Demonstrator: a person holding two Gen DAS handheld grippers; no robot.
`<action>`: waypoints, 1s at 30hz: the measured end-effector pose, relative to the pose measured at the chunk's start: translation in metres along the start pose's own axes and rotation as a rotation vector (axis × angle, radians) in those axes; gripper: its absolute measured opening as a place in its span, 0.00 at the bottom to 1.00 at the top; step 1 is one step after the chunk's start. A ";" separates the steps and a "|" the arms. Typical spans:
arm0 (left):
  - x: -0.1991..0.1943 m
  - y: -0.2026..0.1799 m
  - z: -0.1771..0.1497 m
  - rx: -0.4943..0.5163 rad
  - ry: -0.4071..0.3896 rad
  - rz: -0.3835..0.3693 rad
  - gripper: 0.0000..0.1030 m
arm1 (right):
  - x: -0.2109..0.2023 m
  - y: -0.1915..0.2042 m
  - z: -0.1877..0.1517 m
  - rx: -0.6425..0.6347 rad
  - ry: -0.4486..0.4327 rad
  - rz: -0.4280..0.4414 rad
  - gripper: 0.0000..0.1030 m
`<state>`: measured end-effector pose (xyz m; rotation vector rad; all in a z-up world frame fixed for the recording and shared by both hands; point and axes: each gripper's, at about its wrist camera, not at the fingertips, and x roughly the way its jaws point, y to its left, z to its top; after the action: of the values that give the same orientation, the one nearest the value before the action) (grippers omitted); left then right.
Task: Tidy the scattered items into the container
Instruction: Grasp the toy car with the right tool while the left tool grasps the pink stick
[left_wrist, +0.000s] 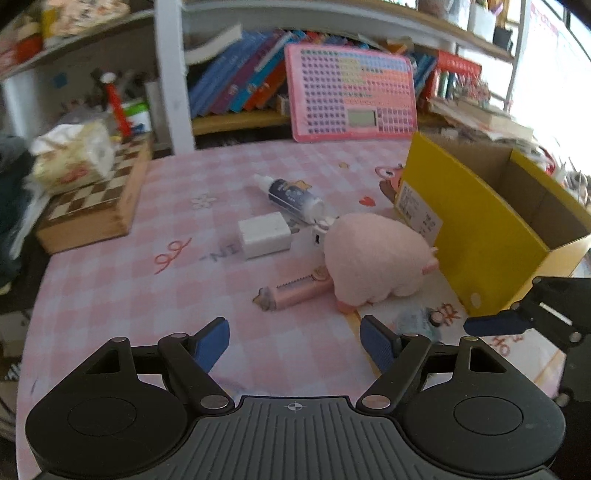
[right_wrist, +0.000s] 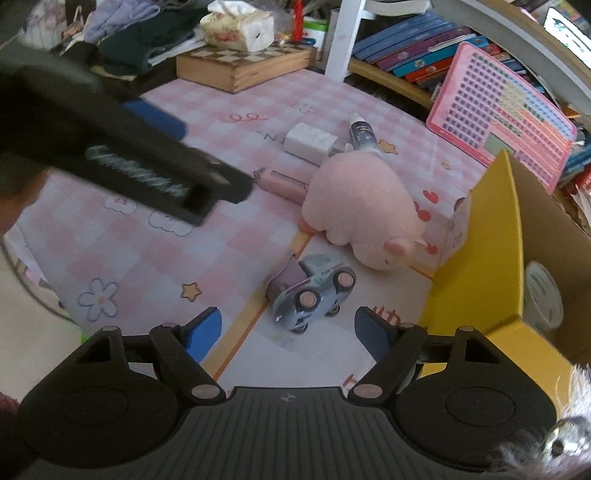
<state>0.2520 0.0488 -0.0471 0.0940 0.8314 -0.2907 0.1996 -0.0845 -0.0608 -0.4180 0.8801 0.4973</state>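
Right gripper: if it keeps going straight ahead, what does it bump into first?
Probably the toy car. It sits just ahead of the open right gripper, between its fingers' line. The pink plush pig lies farther behind it.

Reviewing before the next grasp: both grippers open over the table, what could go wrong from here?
1. The toy car lies tipped just ahead of the right gripper; its wheels may let it roll or squirt out.
2. The pink pen touches the plush pig, so the left gripper could drag both.
3. The grippers sit close together and could collide.
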 end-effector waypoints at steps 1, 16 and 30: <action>0.009 0.001 0.003 0.008 0.016 -0.005 0.69 | 0.003 -0.001 0.001 -0.008 0.001 0.003 0.75; 0.091 0.006 0.029 0.147 0.096 -0.074 0.37 | 0.025 -0.018 0.010 -0.029 0.041 0.068 0.46; 0.046 0.004 -0.013 0.056 0.160 -0.059 0.22 | 0.032 -0.021 0.013 -0.008 0.060 0.082 0.48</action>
<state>0.2735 0.0450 -0.0902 0.1468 0.9858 -0.3657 0.2370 -0.0869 -0.0765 -0.4074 0.9566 0.5661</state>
